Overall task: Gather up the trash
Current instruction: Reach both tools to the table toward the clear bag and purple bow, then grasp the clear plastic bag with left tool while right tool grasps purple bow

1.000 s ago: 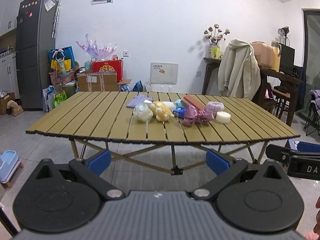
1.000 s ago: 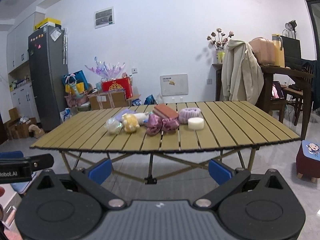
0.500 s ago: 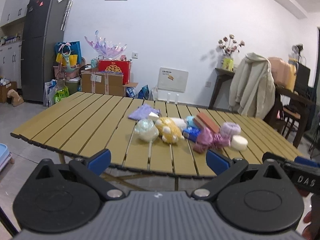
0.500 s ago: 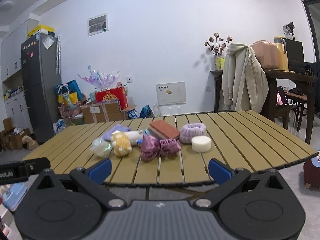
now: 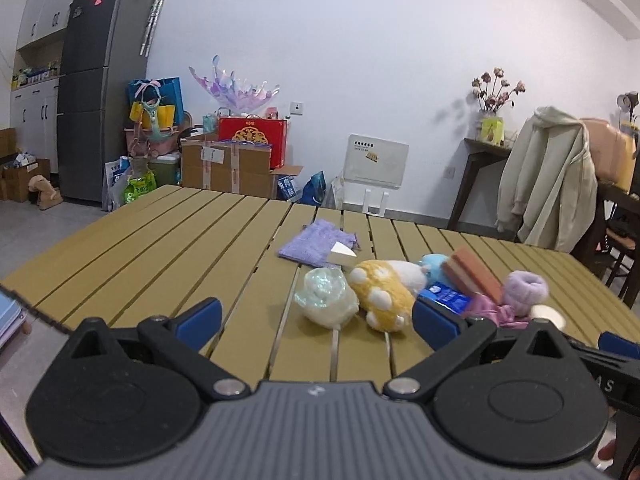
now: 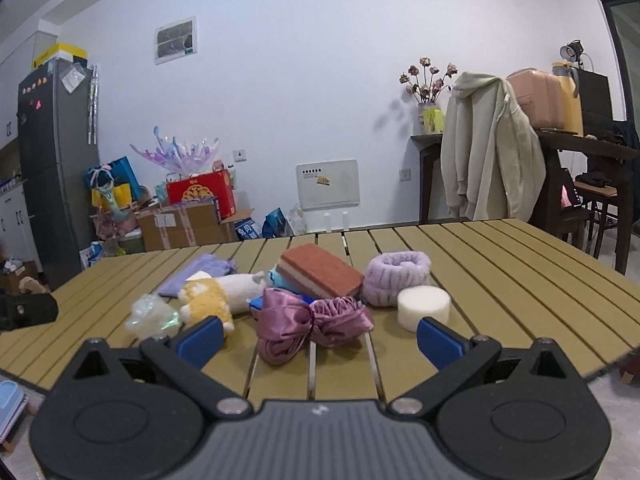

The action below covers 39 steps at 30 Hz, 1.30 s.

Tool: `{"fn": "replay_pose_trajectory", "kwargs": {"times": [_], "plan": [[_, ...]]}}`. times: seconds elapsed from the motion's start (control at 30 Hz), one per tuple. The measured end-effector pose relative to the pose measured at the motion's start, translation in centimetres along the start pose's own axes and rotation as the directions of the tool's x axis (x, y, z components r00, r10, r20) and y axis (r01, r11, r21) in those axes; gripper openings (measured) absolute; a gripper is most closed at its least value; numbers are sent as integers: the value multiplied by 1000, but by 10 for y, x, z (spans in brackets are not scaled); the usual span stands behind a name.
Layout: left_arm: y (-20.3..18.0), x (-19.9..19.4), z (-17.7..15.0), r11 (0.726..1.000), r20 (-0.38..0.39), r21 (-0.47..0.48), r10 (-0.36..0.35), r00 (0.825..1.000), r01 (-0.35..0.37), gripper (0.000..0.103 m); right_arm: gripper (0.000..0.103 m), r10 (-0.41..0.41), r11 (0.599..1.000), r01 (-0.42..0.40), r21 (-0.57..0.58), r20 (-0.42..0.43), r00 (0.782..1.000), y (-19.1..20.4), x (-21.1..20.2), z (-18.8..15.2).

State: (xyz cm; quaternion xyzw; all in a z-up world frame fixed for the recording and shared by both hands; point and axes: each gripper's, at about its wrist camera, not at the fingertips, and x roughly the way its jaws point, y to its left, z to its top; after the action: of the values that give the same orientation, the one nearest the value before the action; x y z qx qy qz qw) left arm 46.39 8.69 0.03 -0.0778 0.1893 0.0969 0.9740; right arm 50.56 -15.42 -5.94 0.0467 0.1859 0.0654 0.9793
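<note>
Both pairs of blue-tipped fingers are spread wide and hold nothing. On the left gripper (image 5: 316, 316) they frame a crumpled clear plastic wrapper (image 5: 326, 298) and a yellow plush toy (image 5: 384, 294) lying side by side and touching on the slatted wooden counter (image 5: 168, 248). On the right gripper (image 6: 320, 338) they hang over the near edge of the counter, with a mauve satin bow (image 6: 310, 322) lying between them, a little ahead of the tips.

All the clutter sits in one tight cluster near the middle of the counter. From the right wrist view, the wrapper is at the left end of the heap, pressed against the plush toy. Behind the bow a brick-coloured sponge (image 6: 322, 276) leans tilted on the things under it, and a small blue packet (image 6: 258, 303) pokes out from beneath the bow's left side; I can't make out its print at this angle. To the right a fluffy lilac scrunchie (image 6: 396, 276) sits just behind a white foam disc (image 6: 423, 307), the two nearly touching. At the back left a lilac drawstring pouch (image 6: 198, 274) lies flat, with a white wedge (image 5: 342, 257) resting at its near corner. A light blue plush bit (image 5: 434, 263) peeks out between the toy and the sponge.

Beyond the counter stand a grey fridge (image 6: 56, 168), stacked cardboard boxes (image 6: 180, 226) and a cream hoodie (image 6: 488, 160) draped over a dark side table.
</note>
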Motion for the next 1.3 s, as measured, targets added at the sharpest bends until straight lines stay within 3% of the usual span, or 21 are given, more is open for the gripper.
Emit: {"fn": "replay_pose_trajectory", "kwargs": {"times": [0.37,0.77,0.87,0.93,1.1,1.2,1.27,1.3], "plan": [[-12,85,-17,997,-29,76,20,999,-18,103,103,-19,999,17,-40,-48,999,10,103,-8],[-15,138,-14,993,-60,104,60,996,-54,103,103,-72,991,64,-116,-67,995,29,152,-11],[-11,147,-12,993,-74,96,75,994,-68,103,99,-77,990,67,-128,-76,994,31,156,-10],[-9,152,-12,994,-85,86,70,994,-62,101,89,-72,988,59,-145,-86,994,34,158,-9],[-6,162,-12,998,-120,47,51,991,-45,87,73,-60,984,45,-172,-83,995,38,157,-11],[-5,167,-13,999,-140,27,26,990,-23,70,63,-56,981,42,-190,-67,996,39,154,-12],[-5,170,-15,1000,-153,19,14,988,-11,47,57,-45,980,33,-195,-58,997,39,151,-13],[-5,172,-16,1000,-160,16,5,987,-2,45,55,-41,980,29,-194,-54,998,38,149,-13]]}}
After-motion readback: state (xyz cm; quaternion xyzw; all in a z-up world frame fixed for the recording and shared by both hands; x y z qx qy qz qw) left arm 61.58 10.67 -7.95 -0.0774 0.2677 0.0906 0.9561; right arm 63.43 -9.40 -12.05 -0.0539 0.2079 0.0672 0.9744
